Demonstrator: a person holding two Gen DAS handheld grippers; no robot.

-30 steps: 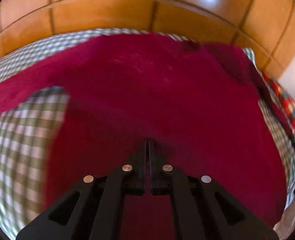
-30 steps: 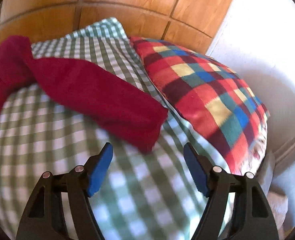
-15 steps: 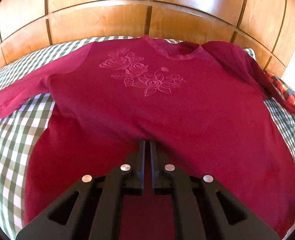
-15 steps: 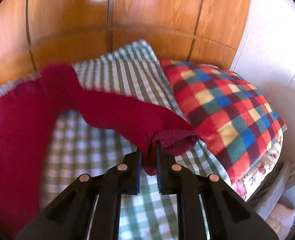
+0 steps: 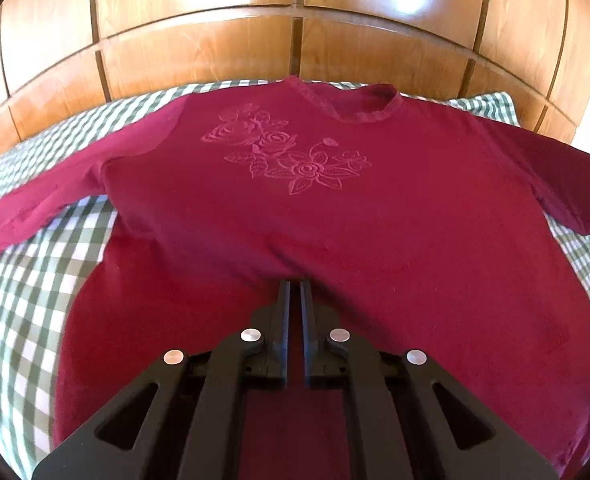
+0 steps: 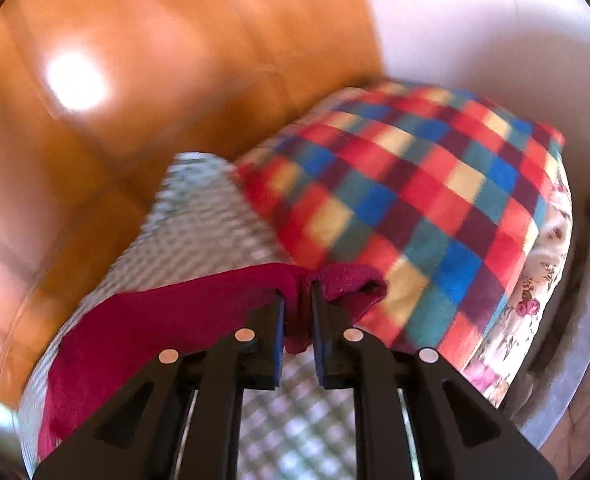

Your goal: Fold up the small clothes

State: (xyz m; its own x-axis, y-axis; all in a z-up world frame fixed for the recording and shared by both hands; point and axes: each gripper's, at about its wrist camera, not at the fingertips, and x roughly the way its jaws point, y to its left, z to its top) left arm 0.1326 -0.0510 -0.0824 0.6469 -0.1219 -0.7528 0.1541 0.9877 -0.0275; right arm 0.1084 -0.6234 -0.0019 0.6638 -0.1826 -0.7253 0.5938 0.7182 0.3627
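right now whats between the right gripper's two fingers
The cuff end of the red shirt's sleeve is pinched in the right gripper, though its jaws are easing open. The right wrist view shows it.

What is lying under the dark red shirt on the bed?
Under the shirt lies a green and white checked cover, visible around its body and sleeves. The part directly beneath the shirt is covered, so anything else there cannot be seen.
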